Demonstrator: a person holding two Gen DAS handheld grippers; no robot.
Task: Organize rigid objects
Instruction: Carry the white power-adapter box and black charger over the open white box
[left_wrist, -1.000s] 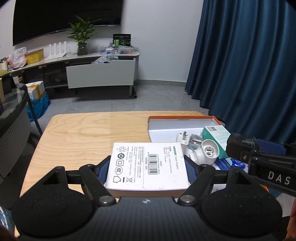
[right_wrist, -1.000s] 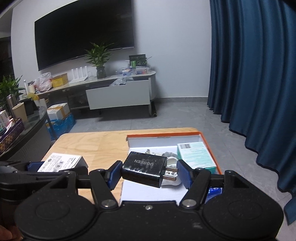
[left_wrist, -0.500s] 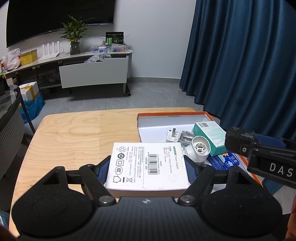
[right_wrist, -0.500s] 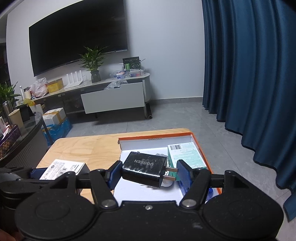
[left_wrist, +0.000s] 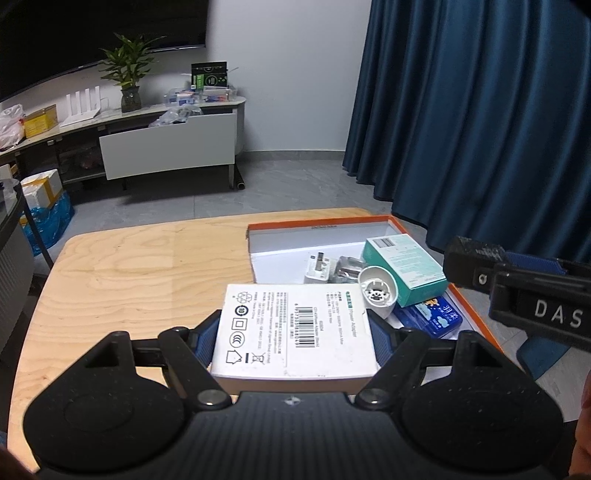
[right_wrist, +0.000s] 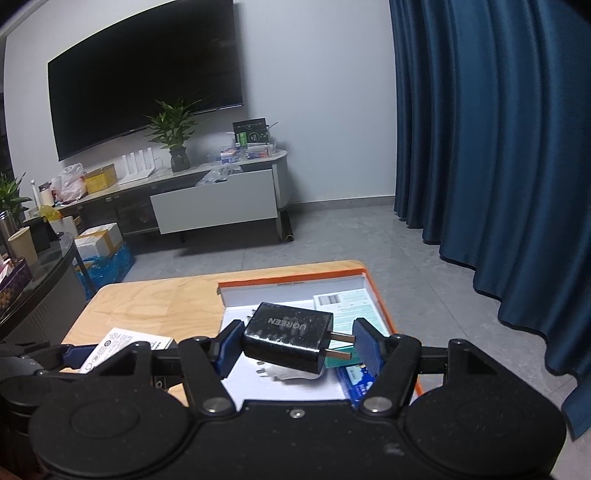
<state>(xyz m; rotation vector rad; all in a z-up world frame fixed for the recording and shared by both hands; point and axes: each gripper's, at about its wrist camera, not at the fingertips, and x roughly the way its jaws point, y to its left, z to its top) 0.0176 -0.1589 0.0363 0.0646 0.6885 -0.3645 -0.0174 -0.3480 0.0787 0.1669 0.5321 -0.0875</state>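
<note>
My left gripper (left_wrist: 293, 334) is shut on a white adapter box (left_wrist: 295, 325) with a barcode label, held above the wooden table (left_wrist: 129, 273) beside the orange-rimmed tray (left_wrist: 317, 224). The box also shows at the left of the right wrist view (right_wrist: 125, 345). My right gripper (right_wrist: 295, 345) is shut on a black UGREEN charger (right_wrist: 286, 338), prongs to the right, above the tray (right_wrist: 291, 282). The tray holds a teal box (left_wrist: 404, 269), a white round socket (left_wrist: 376, 291), a white plug (left_wrist: 317, 267) and a blue pack (left_wrist: 432, 315).
The right gripper's body (left_wrist: 517, 291) sits at the right of the left wrist view, over the tray's right edge. Blue curtains (right_wrist: 498, 147) hang to the right. A TV cabinet (right_wrist: 207, 195) stands across the floor. A dark glass table (right_wrist: 37, 280) is at the left.
Both grippers have moved forward and right toward the tray, keeping hold of the box and the charger. The tray's contents now sit closer to the left gripper.
</note>
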